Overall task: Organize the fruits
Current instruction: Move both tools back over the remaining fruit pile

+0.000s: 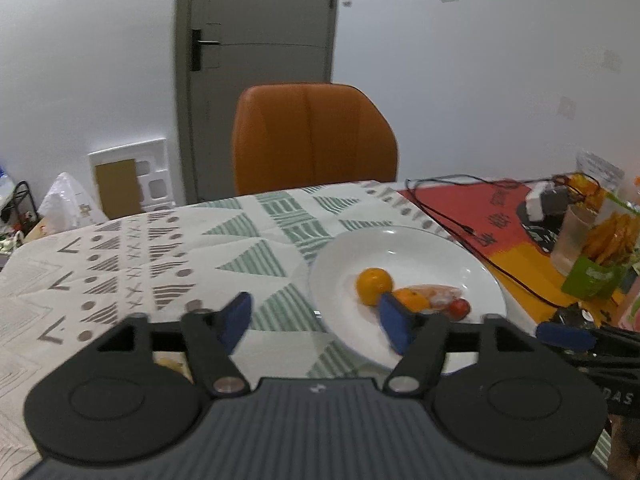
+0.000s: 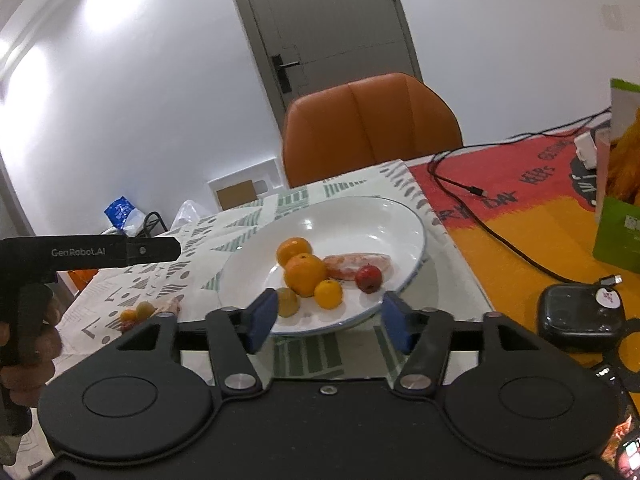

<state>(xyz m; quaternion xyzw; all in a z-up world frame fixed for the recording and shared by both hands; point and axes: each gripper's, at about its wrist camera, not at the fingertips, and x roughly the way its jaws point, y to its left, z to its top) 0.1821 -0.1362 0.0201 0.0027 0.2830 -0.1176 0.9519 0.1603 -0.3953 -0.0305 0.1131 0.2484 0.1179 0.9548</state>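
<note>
Three small fruits (image 2: 138,314) lie off the plate (image 2: 404,216) at its 9 o'clock; both grippers' jaws stand apart and empty, so round fruit may roll on the tabletop (image 2: 160,280) if nudged.

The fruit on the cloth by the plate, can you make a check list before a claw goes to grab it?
1. Left claw empty and open: ok.
2. Right claw empty and open: ok.
3. Small loose fruits on the patterned tablecloth are not yet on the plate: not ok, still to be moved.
4. Round white plate has bare room at its far side: ok.
5. Fruit already on the plate, including the big orange and the small red fruit, sits inside the rim: ok.
6. How many loose fruits there are: cannot tell, partly hidden by the right claw's body.
</note>
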